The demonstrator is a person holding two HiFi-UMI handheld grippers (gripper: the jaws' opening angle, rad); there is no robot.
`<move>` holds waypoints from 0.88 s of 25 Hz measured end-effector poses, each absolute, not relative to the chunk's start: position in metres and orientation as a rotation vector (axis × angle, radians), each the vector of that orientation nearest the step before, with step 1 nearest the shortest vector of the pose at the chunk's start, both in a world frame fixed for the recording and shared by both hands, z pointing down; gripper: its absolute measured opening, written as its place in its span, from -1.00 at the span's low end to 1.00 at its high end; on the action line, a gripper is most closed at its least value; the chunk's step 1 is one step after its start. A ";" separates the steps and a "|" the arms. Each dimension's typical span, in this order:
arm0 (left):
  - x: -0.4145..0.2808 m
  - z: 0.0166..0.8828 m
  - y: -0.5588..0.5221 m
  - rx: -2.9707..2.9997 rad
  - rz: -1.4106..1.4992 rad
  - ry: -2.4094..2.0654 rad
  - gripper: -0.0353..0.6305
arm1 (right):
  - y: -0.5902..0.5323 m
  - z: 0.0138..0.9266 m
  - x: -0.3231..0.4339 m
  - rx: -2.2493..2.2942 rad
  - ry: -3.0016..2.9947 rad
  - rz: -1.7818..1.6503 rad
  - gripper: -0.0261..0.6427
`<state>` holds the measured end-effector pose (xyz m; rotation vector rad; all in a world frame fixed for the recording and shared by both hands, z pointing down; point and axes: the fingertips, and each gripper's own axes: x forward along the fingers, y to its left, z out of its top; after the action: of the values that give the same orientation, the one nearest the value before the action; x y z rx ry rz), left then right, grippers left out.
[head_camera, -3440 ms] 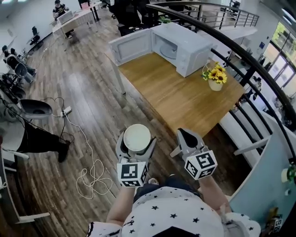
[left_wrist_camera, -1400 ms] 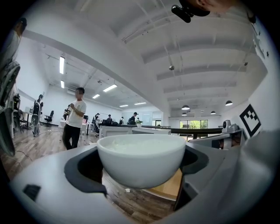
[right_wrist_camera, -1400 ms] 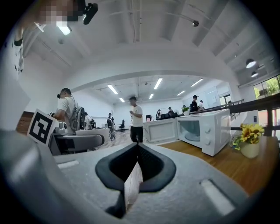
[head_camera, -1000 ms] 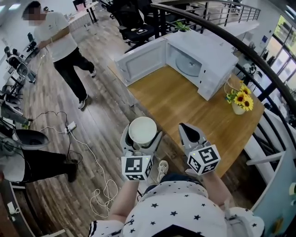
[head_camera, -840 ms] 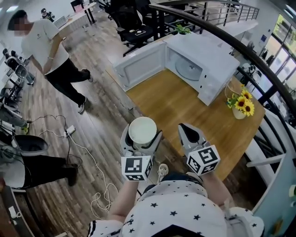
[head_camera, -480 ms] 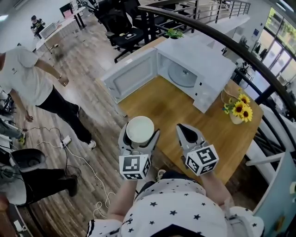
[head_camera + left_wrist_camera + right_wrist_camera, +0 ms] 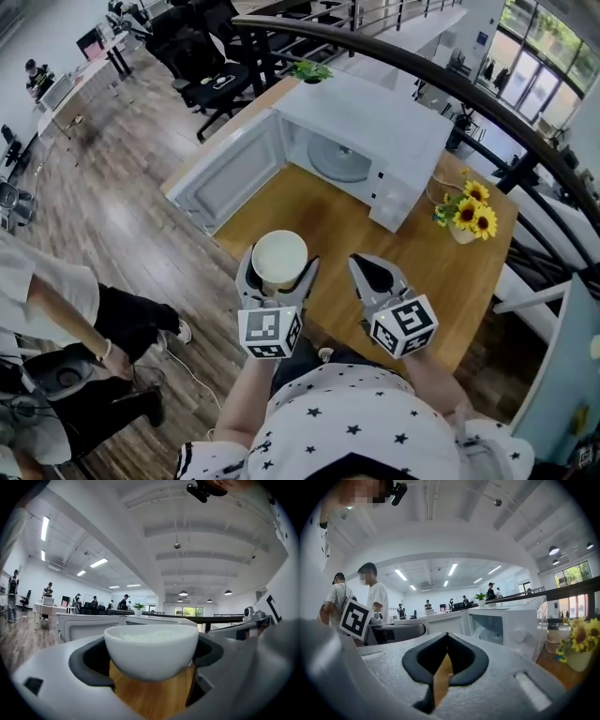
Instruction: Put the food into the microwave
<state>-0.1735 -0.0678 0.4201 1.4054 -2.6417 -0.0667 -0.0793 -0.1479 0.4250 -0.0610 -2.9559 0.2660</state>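
Left gripper [image 7: 278, 279]: gripping the white round ceramic bowl [image 7: 278, 255], jaws spread wide and pressing on its two sides, holding it upright.
Bowl: hanging in the air over the near left edge of the light wooden table [image 7: 337, 230], well short of the microwave; showing a pale filling near the brim, its kind not showing clearly.
Right gripper [image 7: 373, 274]: hovering just right of the left one, over the table's near edge; jaws pressing together at the tips, carrying nothing.
White box microwave [image 7: 375, 127]: sitting at the table's far end, facing near-left; white door [image 7: 230, 173] standing fully open to the left; round glass plate [image 7: 339, 161] lying inside.
Yellow sunflowers in a pale pot [image 7: 466, 216]: standing on the table, right of the microwave.
Person in a white shirt [image 7: 47, 295]: standing on the wood floor [image 7: 122, 178], near left.
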 end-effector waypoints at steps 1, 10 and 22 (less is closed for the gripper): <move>-0.177 0.422 -0.073 1.421 -0.066 -2.632 0.65 | -0.151 0.427 -0.080 -0.043 -2.953 0.269 -0.90; -0.218 0.433 -0.127 1.586 -0.044 -2.522 0.65 | -0.181 0.433 -0.100 0.162 -2.956 0.299 -0.90; -0.277 0.445 -0.190 1.845 0.059 -2.303 0.65 | -0.215 0.428 -0.150 0.497 -2.936 0.337 -0.90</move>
<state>-0.2768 -0.1901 0.4455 1.8452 -2.3030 0.0594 -0.1499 -0.2148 0.4277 0.4971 -2.9355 0.3368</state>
